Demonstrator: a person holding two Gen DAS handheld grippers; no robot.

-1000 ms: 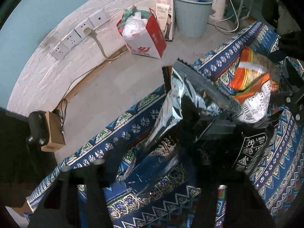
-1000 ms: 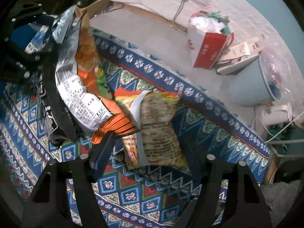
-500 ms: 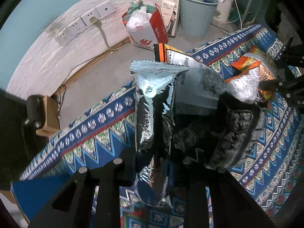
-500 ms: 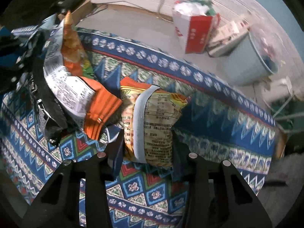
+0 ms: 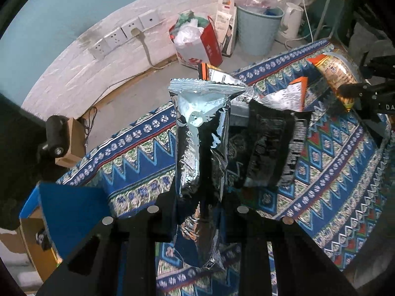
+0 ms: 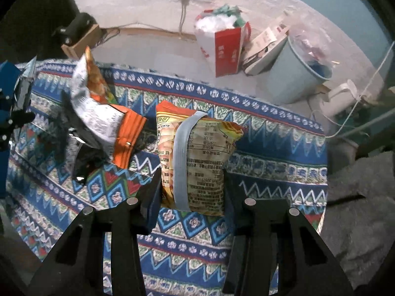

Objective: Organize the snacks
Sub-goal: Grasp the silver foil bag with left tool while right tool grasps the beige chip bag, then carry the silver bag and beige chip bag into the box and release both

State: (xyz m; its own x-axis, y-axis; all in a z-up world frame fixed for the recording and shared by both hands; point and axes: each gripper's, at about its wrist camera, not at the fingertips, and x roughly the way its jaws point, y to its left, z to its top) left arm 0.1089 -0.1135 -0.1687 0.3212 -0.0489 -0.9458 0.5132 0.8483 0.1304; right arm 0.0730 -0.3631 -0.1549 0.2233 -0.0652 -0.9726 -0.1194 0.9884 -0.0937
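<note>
Snacks: silver foil bag [image 5: 201, 153] upright, pinched low down in the left claw [image 5: 197, 212], lifted above the patterned cloth [image 5: 345, 192]; yellow-orange bag [image 6: 195, 157] clamped at its lower end in the right claw [image 6: 191, 192], just over the same cloth. Still loose on the cloth: black bag [image 5: 269, 148] and orange-and-white bag [image 6: 106, 120], at 10 o'clock from the right claw.

Best done by keeping both grips firm but gentle, since the puffed packs crush easily; carrying each bag upright and clear of the loose pair; setting down before releasing.

Left view alone shows the blue box flap [image 5: 71, 209] at 8 o'clock, a likely destination, and the foil bag's crimped top. Right view alone shows the yellow-orange bag's grey back seam and printed panel, and the bench edge at 3 o'clock.
</note>
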